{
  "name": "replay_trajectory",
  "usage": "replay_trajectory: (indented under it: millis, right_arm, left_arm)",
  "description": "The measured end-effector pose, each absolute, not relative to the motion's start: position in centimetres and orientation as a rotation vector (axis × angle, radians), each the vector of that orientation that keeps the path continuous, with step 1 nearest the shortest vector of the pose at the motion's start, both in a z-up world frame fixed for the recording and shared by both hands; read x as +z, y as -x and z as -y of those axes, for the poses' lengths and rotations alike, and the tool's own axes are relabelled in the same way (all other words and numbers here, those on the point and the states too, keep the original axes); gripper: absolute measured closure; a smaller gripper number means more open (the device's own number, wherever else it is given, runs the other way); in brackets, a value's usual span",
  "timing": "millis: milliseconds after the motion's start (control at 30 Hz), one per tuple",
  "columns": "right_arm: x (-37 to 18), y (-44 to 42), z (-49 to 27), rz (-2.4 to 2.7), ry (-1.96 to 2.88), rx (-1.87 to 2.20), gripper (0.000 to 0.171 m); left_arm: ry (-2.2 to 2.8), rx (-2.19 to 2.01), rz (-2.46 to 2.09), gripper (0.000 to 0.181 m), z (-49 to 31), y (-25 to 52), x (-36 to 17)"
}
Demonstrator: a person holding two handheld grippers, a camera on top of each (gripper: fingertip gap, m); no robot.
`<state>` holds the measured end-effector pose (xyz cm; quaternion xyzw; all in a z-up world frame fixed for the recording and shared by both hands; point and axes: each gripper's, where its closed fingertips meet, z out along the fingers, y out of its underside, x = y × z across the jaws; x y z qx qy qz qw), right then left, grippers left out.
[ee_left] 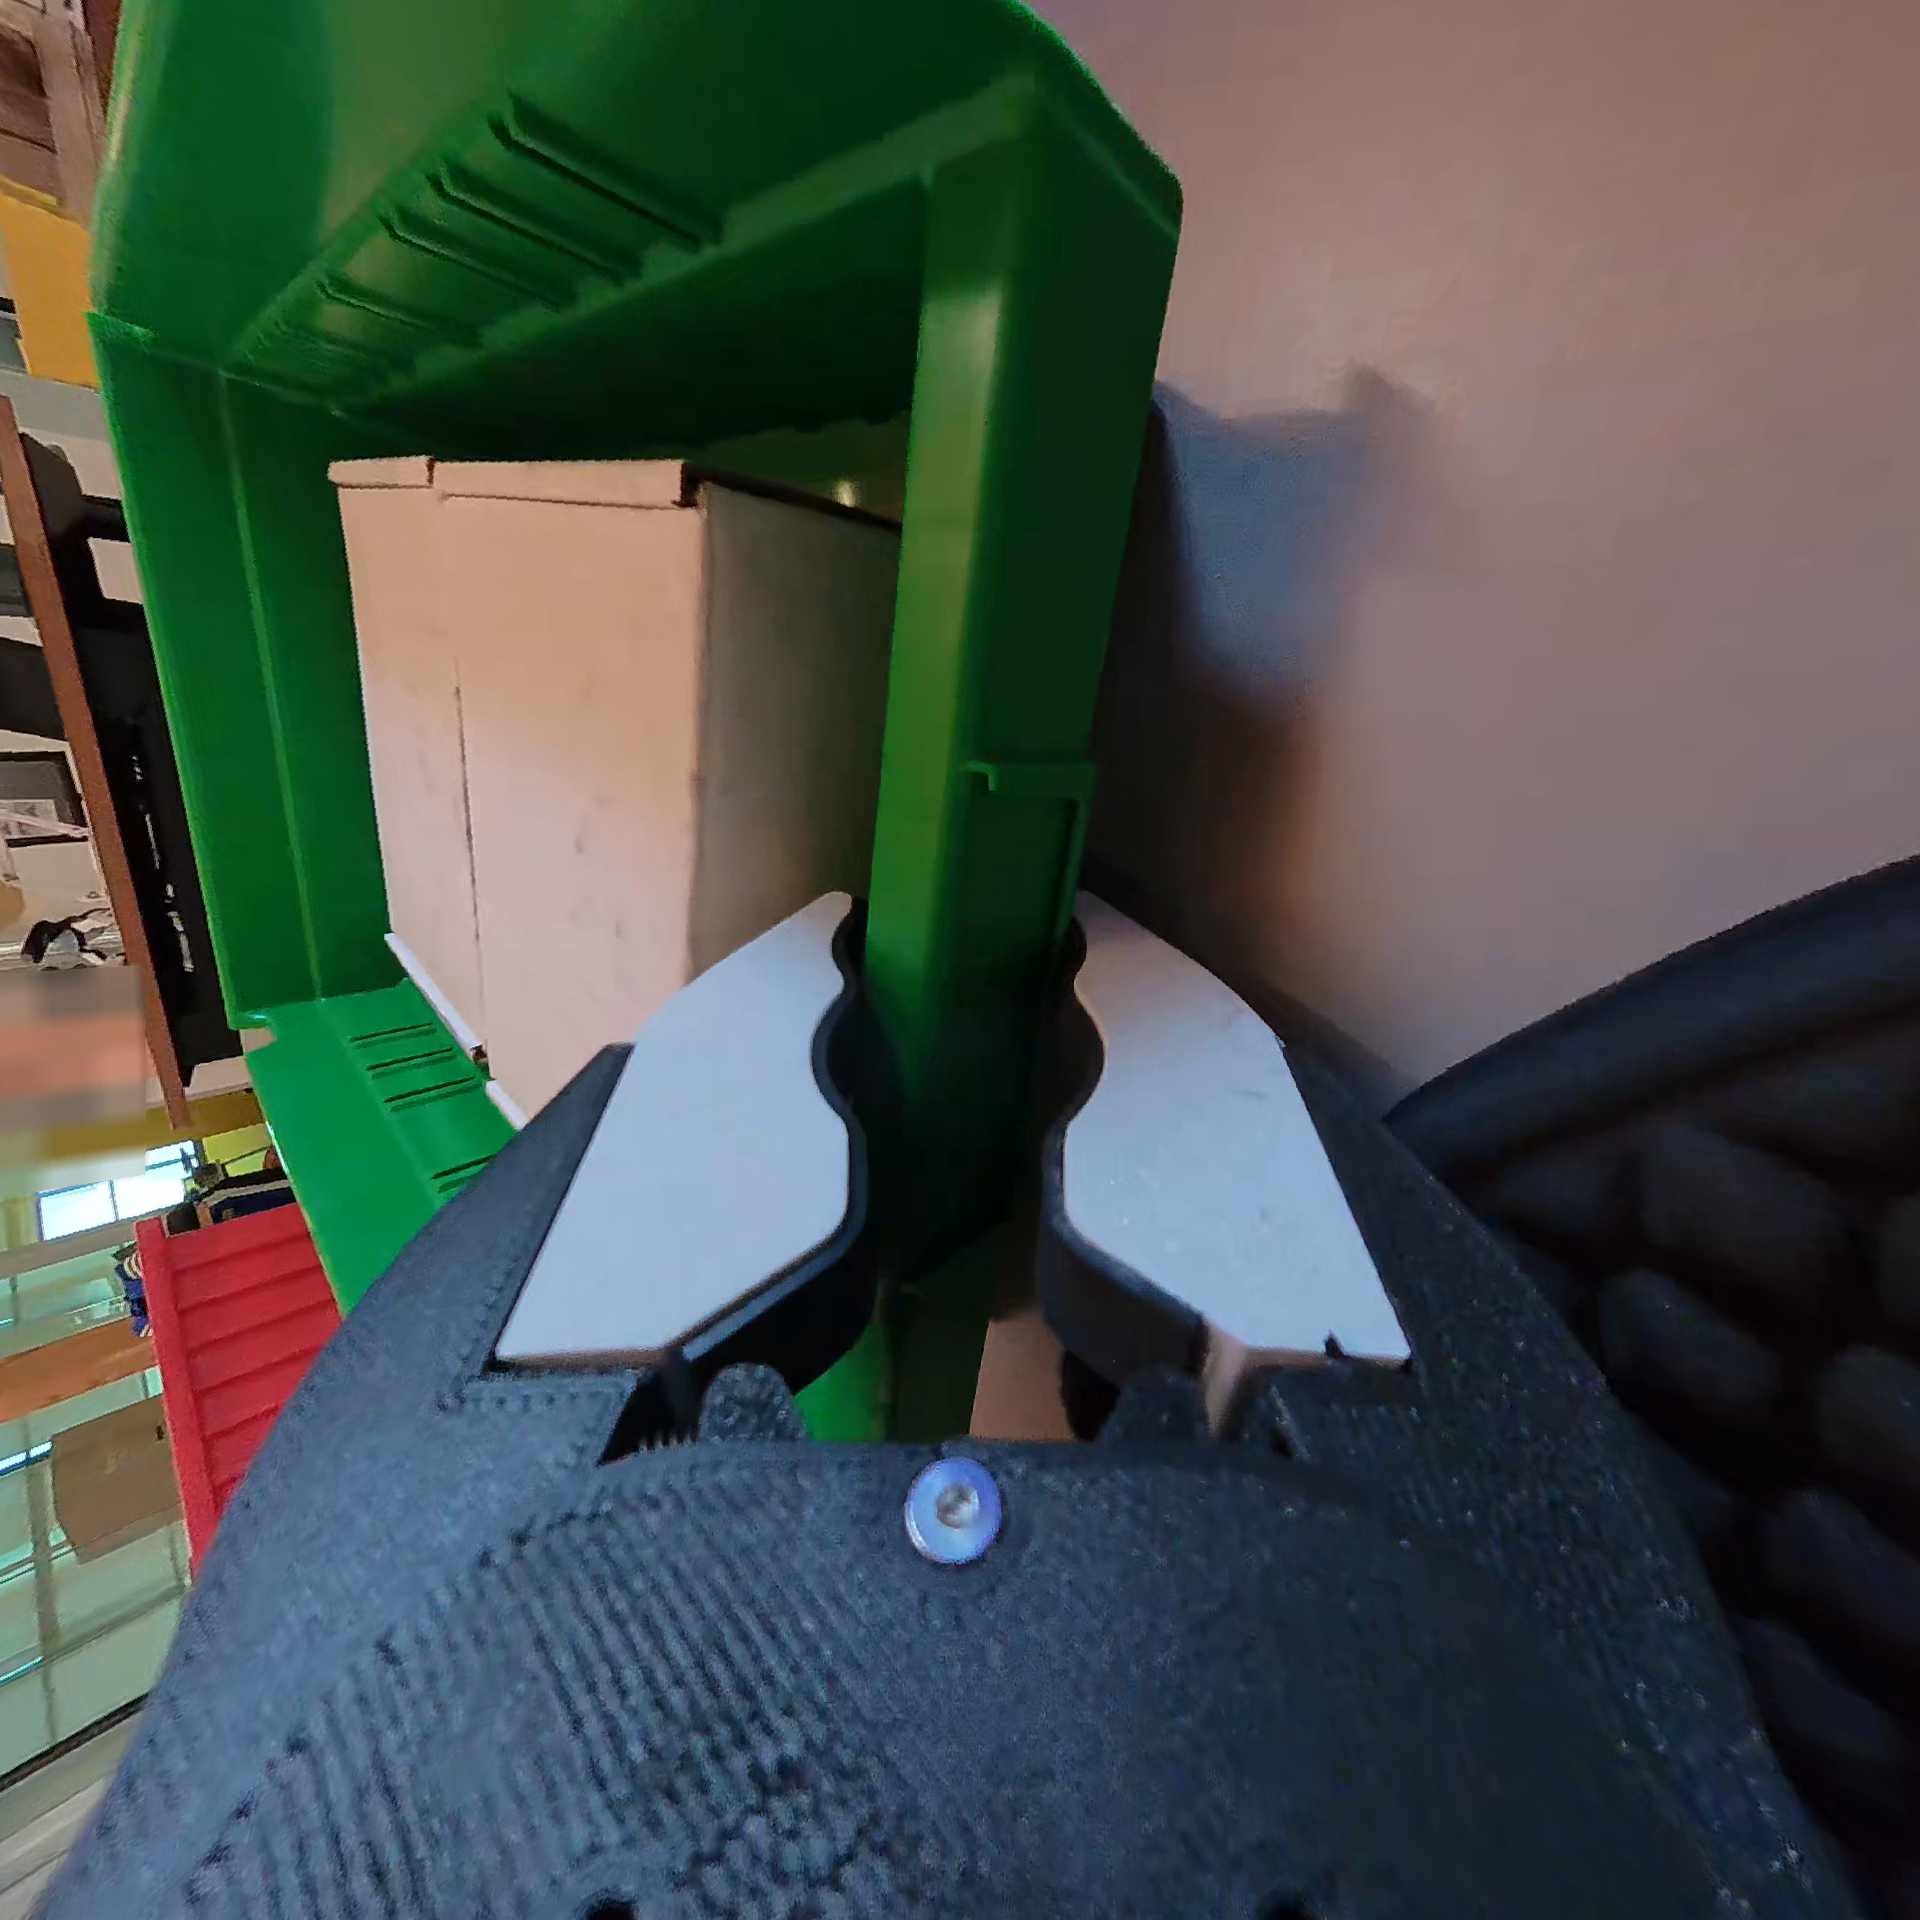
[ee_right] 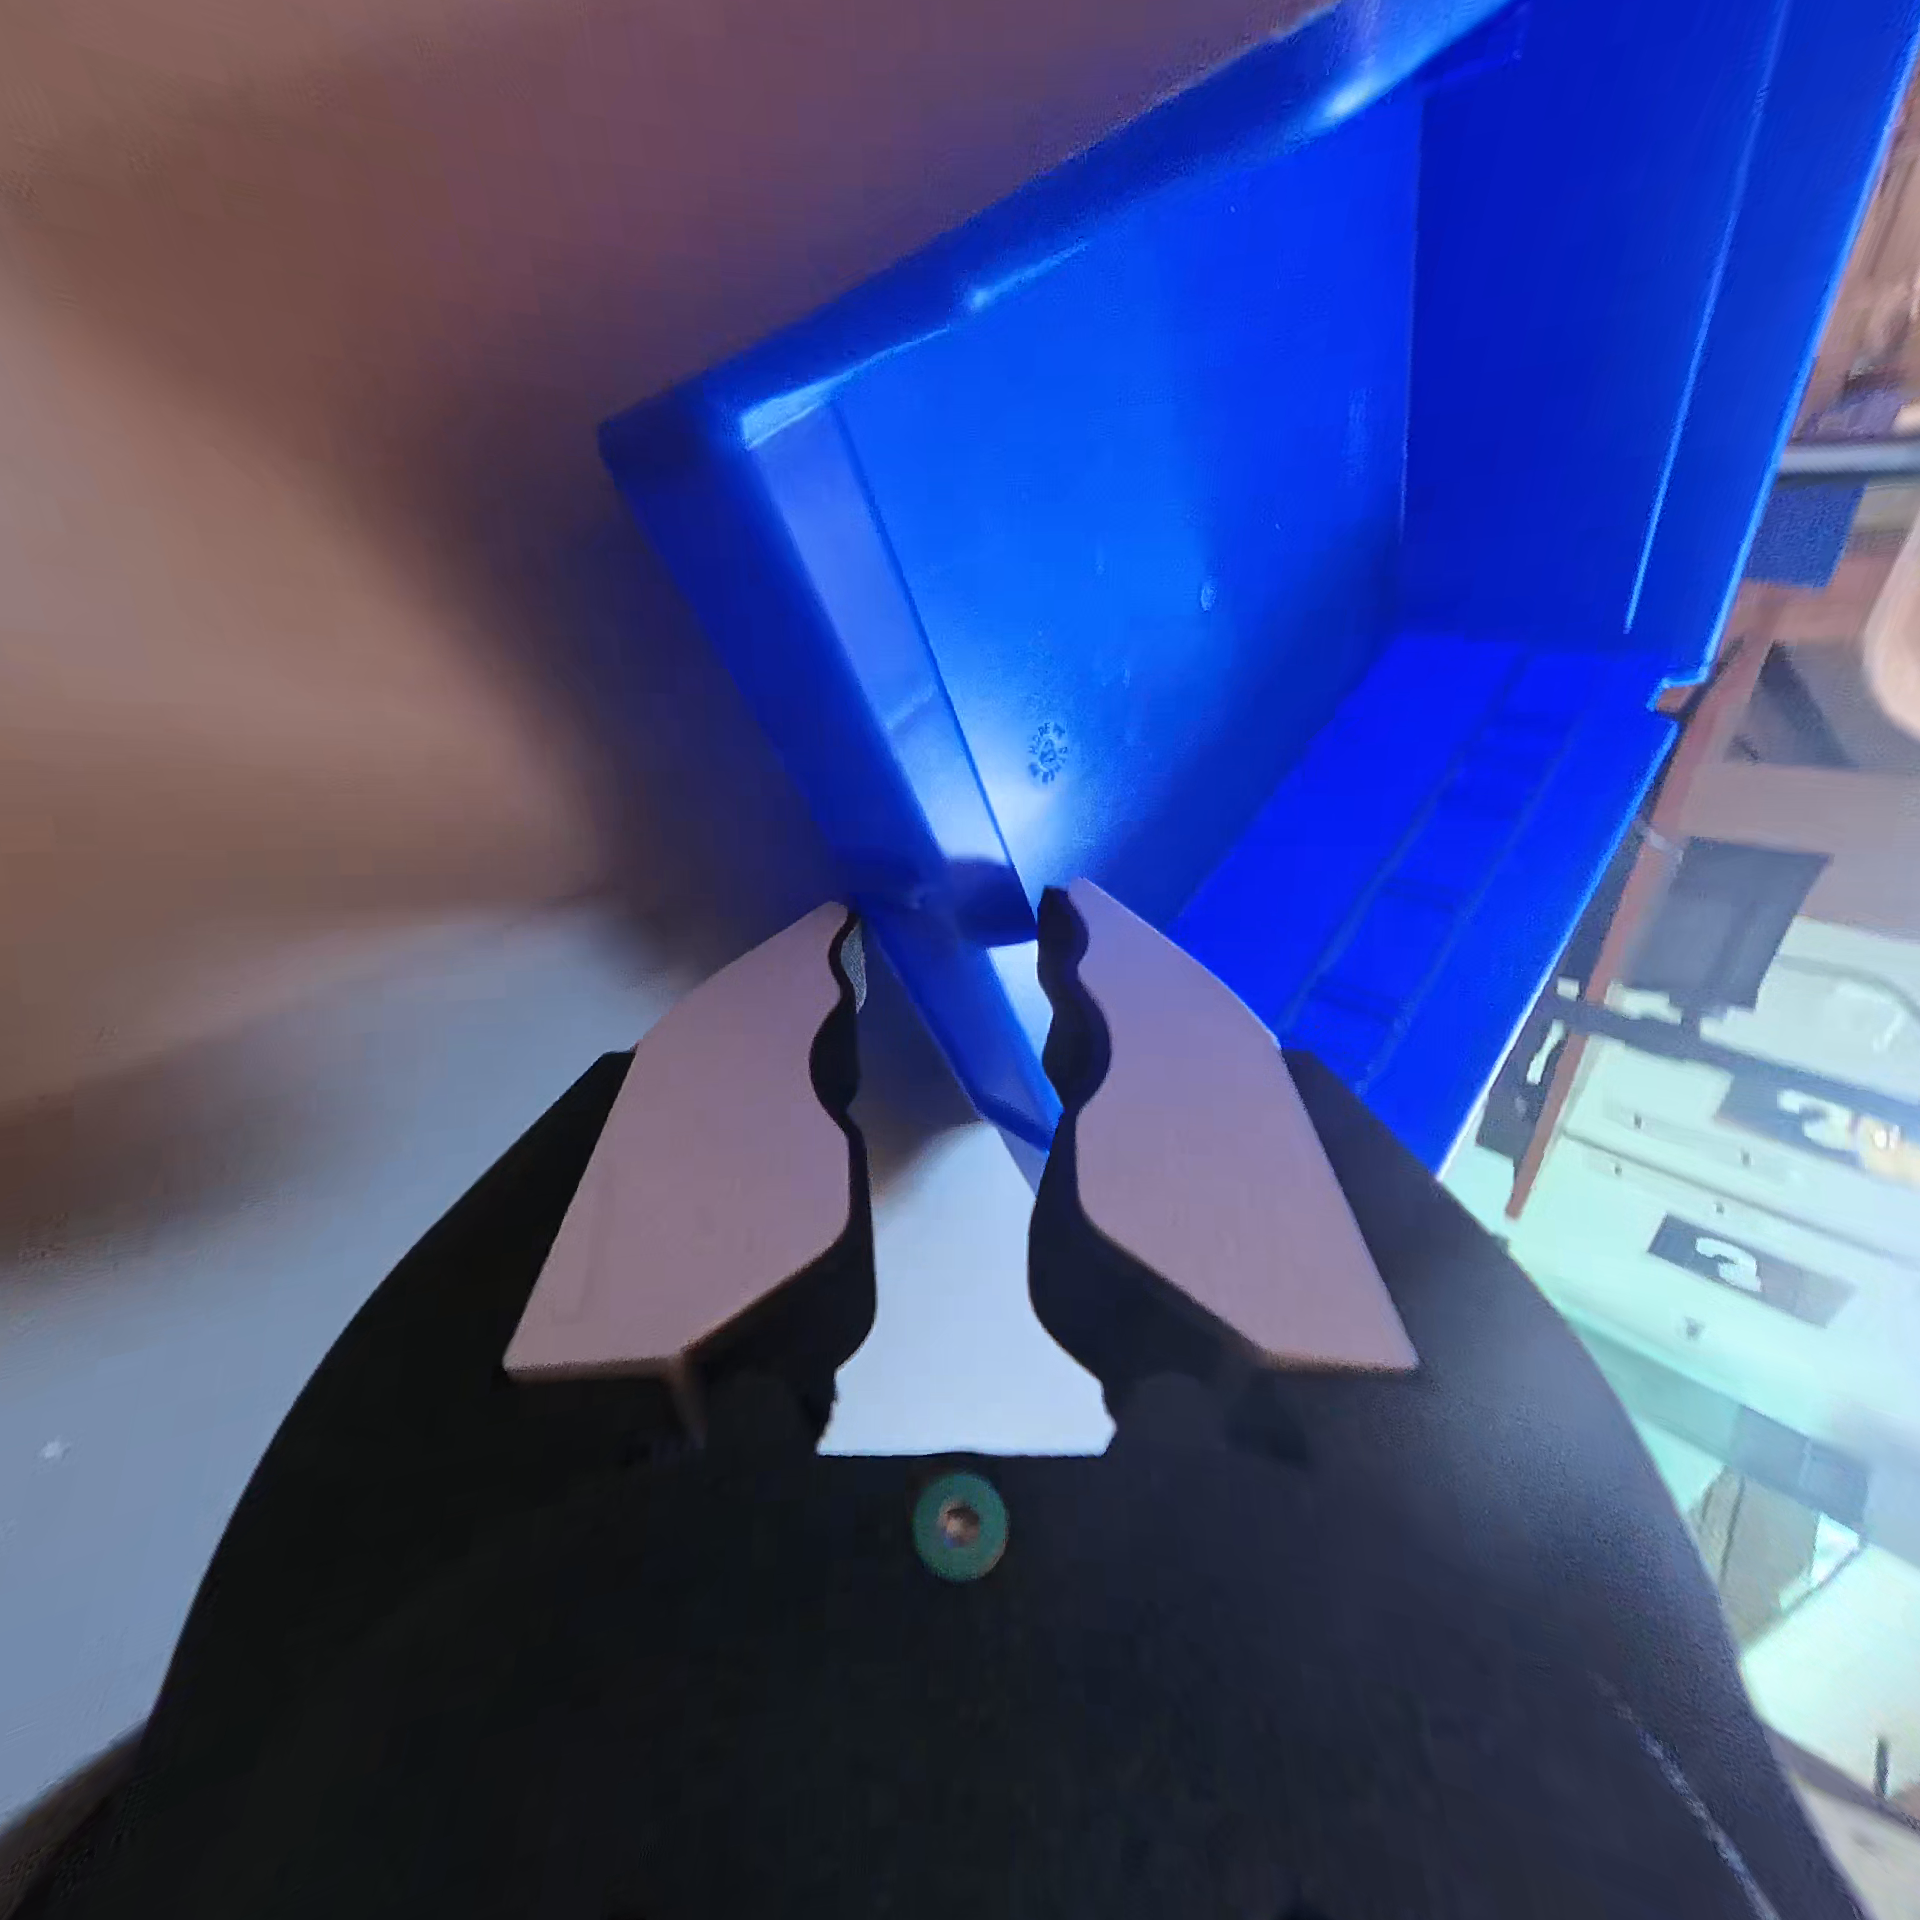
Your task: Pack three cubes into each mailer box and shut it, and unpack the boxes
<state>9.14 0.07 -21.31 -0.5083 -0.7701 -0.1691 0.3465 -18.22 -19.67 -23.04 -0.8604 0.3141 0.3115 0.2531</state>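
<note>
In the left wrist view my left gripper [ee_left: 961, 925] is shut on the side wall of a green plastic bin [ee_left: 977, 623], which is tipped on its side. A white mailer box [ee_left: 540, 748] stands inside the bin, closed as far as I can see. In the right wrist view my right gripper [ee_right: 951, 914] is shut on the rim wall of a blue plastic bin [ee_right: 1143, 582], also tilted up. The blue bin's inside looks empty. No cubes show in either view.
A red bin [ee_left: 239, 1340] sits at the lower left of the green one. A black padded surface [ee_left: 1714, 1195] lies to the right. A pale wall or tabletop [ee_left: 1558, 416] fills the background. Shelving [ee_right: 1714, 1091] shows past the blue bin's right edge. The gap from one gripper's tips to the other's is roughly 35 centimeters.
</note>
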Motion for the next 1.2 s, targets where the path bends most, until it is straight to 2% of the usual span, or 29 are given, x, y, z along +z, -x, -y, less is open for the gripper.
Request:
replay_trajectory:
  millis: [33,267,667,867,967,1200]
  right_arm:
    - [-21.3,-10.2,0.0,1.975,1.339,-0.46,0.138]
    - [-21.1,-14.2,-2.2,1.796,1.449,-0.54,0.138]
    - [-21.1,-12.3,-11.5,1.675,1.493,-0.599,0.139]
    - [-21.1,-11.7,-12.9,1.637,1.463,-0.54,0.139]
    - [-20.8,-11.5,-12.5,1.589,1.462,-0.409,0.138]
    - [-15.0,-9.2,-7.7,1.395,1.465,0.301,0.133]
  left_arm:
    - [2.354,0.845,-0.849,0.148,19.8,18.0,-23.1]
    - [2.375,0.836,-0.789,0.149,19.7,17.1,-23.1]
    - [2.365,0.82,-0.673,0.148,16.1,20.2,-23.0]
    - [2.344,0.787,-0.641,0.147,15.1,21.4,-23.0]
    - [2.319,0.802,-0.665,0.147,15.0,21.7,-23.0]
    - [2.301,0.789,-0.693,0.146,14.6,22.7,-22.9]
